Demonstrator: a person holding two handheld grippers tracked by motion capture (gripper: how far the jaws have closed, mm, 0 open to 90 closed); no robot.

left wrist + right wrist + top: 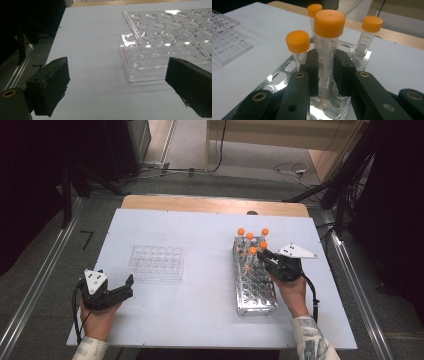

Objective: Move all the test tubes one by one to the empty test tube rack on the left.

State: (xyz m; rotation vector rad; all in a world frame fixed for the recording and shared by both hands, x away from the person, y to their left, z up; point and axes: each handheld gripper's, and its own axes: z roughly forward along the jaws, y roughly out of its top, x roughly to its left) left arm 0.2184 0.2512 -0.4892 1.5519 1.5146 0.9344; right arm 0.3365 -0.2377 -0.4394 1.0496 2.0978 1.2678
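Observation:
A metal tube rack (255,287) stands right of the table's middle, with several orange-capped tubes (249,236) upright at its far end. My right gripper (262,254) reaches over that end. In the right gripper view the right gripper (326,65) is shut on one clear orange-capped tube (328,42), pads pressed to both sides, its tip over a hole in the rack (287,67). Three more capped tubes (297,42) stand around it. My left gripper (118,283) rests open at the near left, with nothing between its jaws (117,72).
A clear plastic rack (156,261) with empty wells lies left of centre, just beyond the left gripper; its near corner (132,75) sits between the jaws' line of sight. The white board (200,315) ends at a wooden strip (215,205) at the back.

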